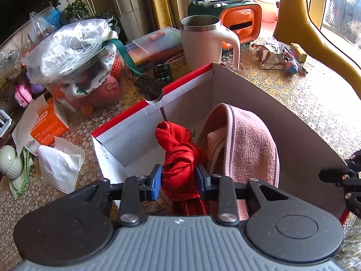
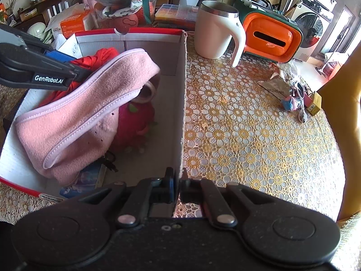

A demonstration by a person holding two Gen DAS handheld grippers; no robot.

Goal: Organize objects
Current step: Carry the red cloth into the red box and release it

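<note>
A cardboard box [image 1: 140, 122] with a red rim stands on the patterned tablecloth. Inside it a pink fleece towel [image 1: 252, 144] drapes over other items, next to a bunched red cloth [image 1: 180, 153]. My left gripper [image 1: 179, 178] reaches down into the box, its blue pads closed on the red cloth. In the right wrist view the same towel [image 2: 90, 103] covers a pink plush toy [image 2: 135, 122], and the left gripper [image 2: 74, 66] enters from the upper left. My right gripper [image 2: 179, 180] is shut on the box's near right wall [image 2: 183, 90], pinching the cardboard edge.
A pink mug [image 2: 214, 33] and an orange tissue holder [image 2: 270, 38] stand behind the box. Snack packets and small toys [image 2: 291, 94] lie at the right. Left of the box are a bagged bowl [image 1: 74, 49], an orange tissue carton [image 1: 47, 122], loose tissue [image 1: 59, 164] and remotes [image 1: 162, 72].
</note>
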